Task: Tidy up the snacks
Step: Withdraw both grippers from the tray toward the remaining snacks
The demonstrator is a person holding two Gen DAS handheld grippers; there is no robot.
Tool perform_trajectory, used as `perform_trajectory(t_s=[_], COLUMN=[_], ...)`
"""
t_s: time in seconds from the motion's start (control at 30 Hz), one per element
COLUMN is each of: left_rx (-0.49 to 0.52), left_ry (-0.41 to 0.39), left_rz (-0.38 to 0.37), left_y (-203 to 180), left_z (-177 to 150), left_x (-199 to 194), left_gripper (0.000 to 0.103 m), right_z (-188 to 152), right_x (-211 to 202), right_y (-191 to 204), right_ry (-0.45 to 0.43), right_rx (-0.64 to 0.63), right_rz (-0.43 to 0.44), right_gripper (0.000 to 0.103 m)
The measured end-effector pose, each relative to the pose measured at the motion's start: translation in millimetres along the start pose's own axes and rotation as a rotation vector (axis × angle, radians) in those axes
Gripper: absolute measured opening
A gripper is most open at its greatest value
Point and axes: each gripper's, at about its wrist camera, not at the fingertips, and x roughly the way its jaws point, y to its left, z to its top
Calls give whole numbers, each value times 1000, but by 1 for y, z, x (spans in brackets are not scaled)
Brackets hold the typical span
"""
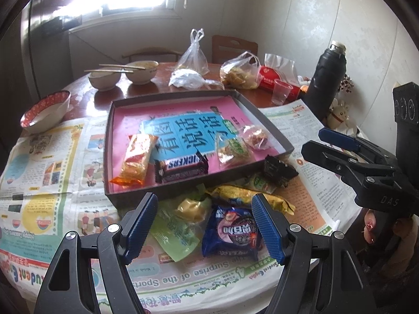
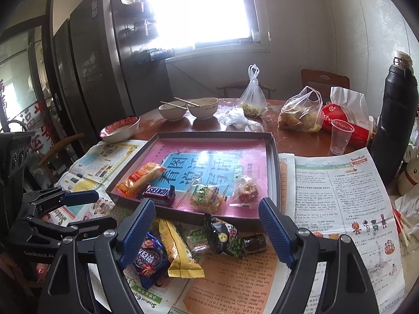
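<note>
Grippers, two, both tilted down over a newspaper-covered table (image 2: 340,191), side by side. Left gripper (image 1: 207,225): jaws apart, nothing between the pads, poised above a blue cookie packet (image 1: 230,233) with one blue finger at either side, not touching. Right gripper (image 2: 207,229): jaws apart and empty, poised above the loose pile just in front of the box. Box (image 2: 273,157): shallow, dark-walled, pink-and-blue printed sheet inside; holds four snacks along its near edge, namely an orange packet (image 2: 142,178), a Snickers bar (image 2: 159,193), a clear packet with green label (image 2: 205,196) and a small clear packet with red contents (image 2: 247,189). Pile on the newspaper, just beside the box's near wall: blue cookie packet, long yellow packet (image 2: 179,251), black packet with green print (image 2: 224,235), small dark roll (image 2: 255,243), pale green pouch (image 1: 172,235). Farther back on bare tabletop: bowls with chopsticks (image 2: 188,110), plastic bags, clear cup (image 2: 340,136), black flask (image 2: 395,120).
</note>
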Motion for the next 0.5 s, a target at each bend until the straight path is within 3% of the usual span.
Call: perform_trajectory(t_s=[0.5], left_rx=[20], left_ry=[77], left_rz=[-28], left_y=[-9], left_z=[-18], left_x=[16], left_gripper=[76], right_z=[-12], right_x=[8], right_y=[0], right_ry=[45], right_rx=[-12], right_rz=[-2], right_gripper=[81])
